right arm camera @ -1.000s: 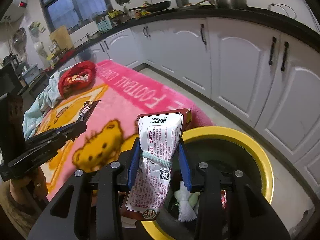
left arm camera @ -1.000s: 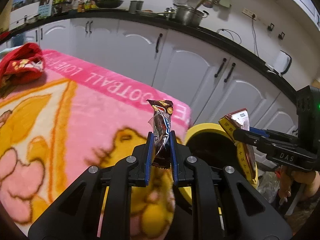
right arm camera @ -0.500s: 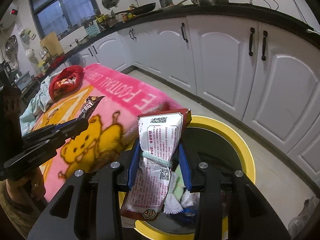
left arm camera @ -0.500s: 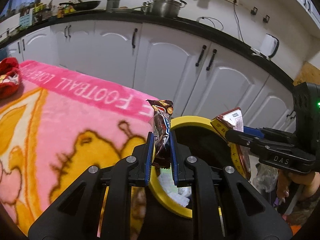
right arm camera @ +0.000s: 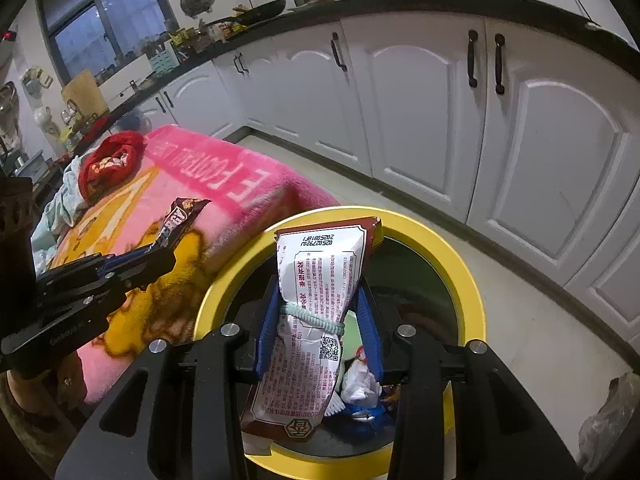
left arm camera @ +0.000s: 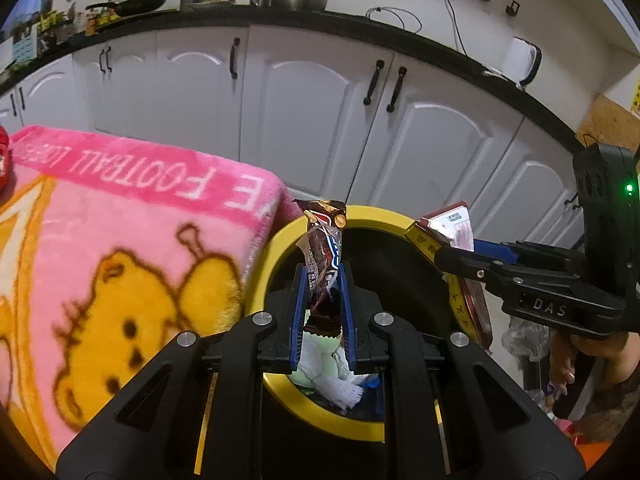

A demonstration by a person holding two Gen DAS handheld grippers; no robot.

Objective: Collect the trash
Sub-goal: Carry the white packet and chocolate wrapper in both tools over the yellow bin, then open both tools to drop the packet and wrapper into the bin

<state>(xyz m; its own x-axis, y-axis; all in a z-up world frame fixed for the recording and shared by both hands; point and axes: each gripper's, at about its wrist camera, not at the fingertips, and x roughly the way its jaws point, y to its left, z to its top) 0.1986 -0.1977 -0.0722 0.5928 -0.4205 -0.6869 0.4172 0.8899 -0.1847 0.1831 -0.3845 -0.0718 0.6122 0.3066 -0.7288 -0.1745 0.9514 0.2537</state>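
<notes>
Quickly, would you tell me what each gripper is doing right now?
Left gripper: shut on the candy wrapper.
Right gripper: shut on the snack packet.

The left gripper (left arm camera: 323, 300) pinches a candy wrapper (left arm camera: 323, 248) upright above the yellow-rimmed bin (left arm camera: 264, 264).

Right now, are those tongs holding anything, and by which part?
Yes. The left tongs pinch a brown candy wrapper near its lower end. The right tongs grip a snack bag around its banded middle.
</notes>
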